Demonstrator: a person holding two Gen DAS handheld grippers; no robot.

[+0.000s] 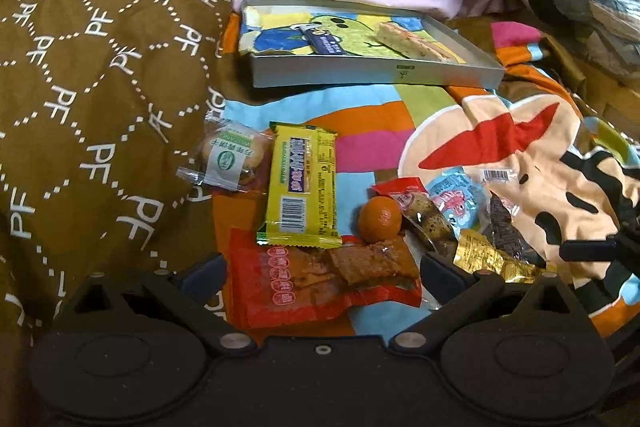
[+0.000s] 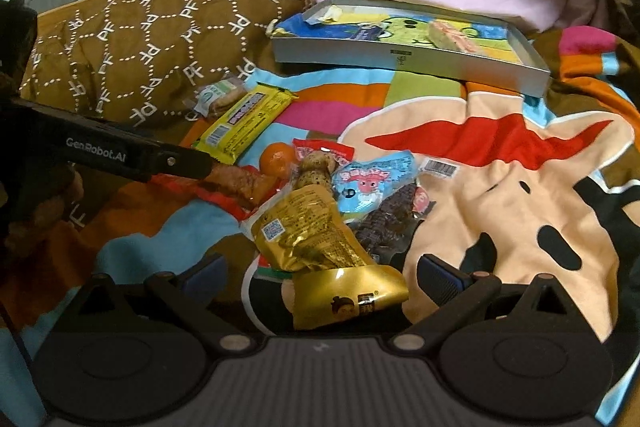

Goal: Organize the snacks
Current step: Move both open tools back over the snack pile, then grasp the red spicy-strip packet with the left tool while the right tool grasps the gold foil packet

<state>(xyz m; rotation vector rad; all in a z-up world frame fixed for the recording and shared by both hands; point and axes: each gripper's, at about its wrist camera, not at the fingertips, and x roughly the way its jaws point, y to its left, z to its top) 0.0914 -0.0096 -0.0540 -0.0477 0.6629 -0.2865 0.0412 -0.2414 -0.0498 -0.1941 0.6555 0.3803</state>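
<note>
Your left gripper (image 1: 320, 267) has its jaws spread wide on either side of the red packet (image 1: 304, 279), and the right view shows a fingertip right at that packet's dried-meat window, so you look set to take it first, though nothing is clamped yet. Your right gripper (image 2: 320, 271) is also wide apart, straddling the gold pouch (image 2: 320, 247), which lies loose between the pads with no squeeze on it. The snacks sit in a heap on the cartoon bedspread (image 1: 500, 147) because they have not been sorted; the grey box (image 1: 376, 73) at twelve o'clock is the likely home, and it already holds a blue bar (image 1: 324, 41) and a pale nougat bar (image 1: 416, 43). From your left gripper, the yellow wafer pack (image 1: 304, 183) overlaps the red packet's top edge at twelve o'clock, so it may drag along when you lift. The small orange (image 1: 379, 219) at one o'clock could roll. The spotted sausage pack (image 1: 424, 219), blue sweet packet (image 1: 456, 199) and dark wrapper (image 1: 508, 231) crowd in at two o'clock. A round biscuit (image 1: 228, 159) sits at eleven o'clock against the brown quilt (image 1: 100, 107).
</note>
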